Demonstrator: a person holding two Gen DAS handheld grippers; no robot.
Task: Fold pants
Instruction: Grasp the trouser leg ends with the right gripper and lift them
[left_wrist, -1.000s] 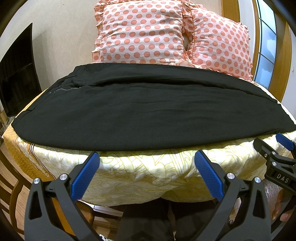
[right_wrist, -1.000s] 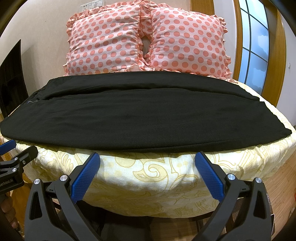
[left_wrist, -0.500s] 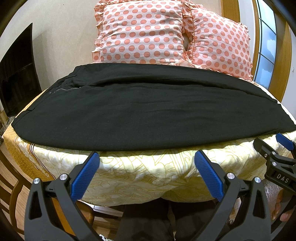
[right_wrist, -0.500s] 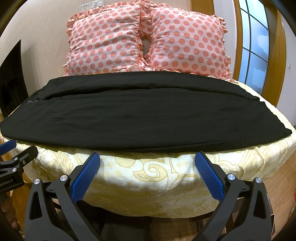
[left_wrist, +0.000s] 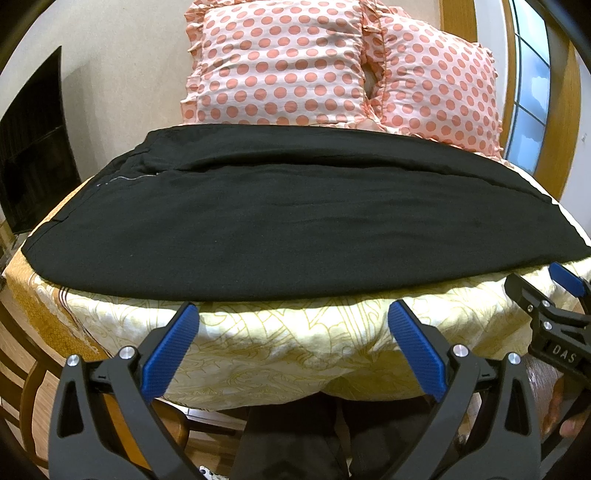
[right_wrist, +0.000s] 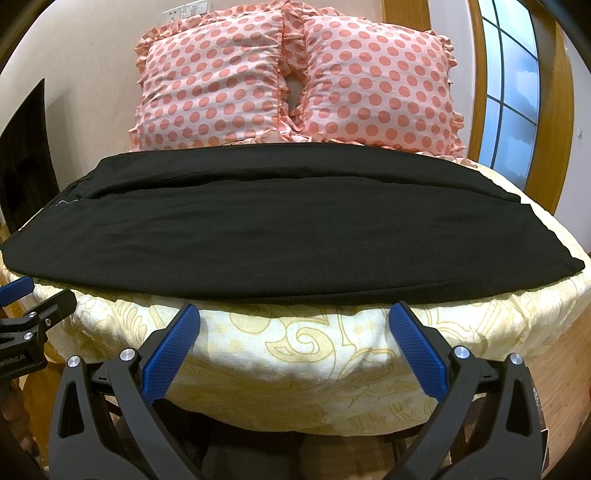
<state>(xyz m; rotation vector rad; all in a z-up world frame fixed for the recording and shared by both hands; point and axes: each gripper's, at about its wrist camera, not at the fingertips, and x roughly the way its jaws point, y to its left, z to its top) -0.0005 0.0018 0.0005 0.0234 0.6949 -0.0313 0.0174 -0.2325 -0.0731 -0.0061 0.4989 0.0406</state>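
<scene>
Behind the pants (left_wrist: 295, 221), two dotted pillows (right_wrist: 295, 81) apparently touch.

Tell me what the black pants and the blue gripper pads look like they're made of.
The black pants look like a soft matte woven or knit fabric: no sheen, gentle creases, limp drape over the bed. The exact fibre can't be told. The blue pads on the right gripper look like moulded rubber or plastic, with a fine grid texture.

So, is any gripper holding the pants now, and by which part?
Nothing is held. The left gripper and right gripper are open, short of the pants.
</scene>
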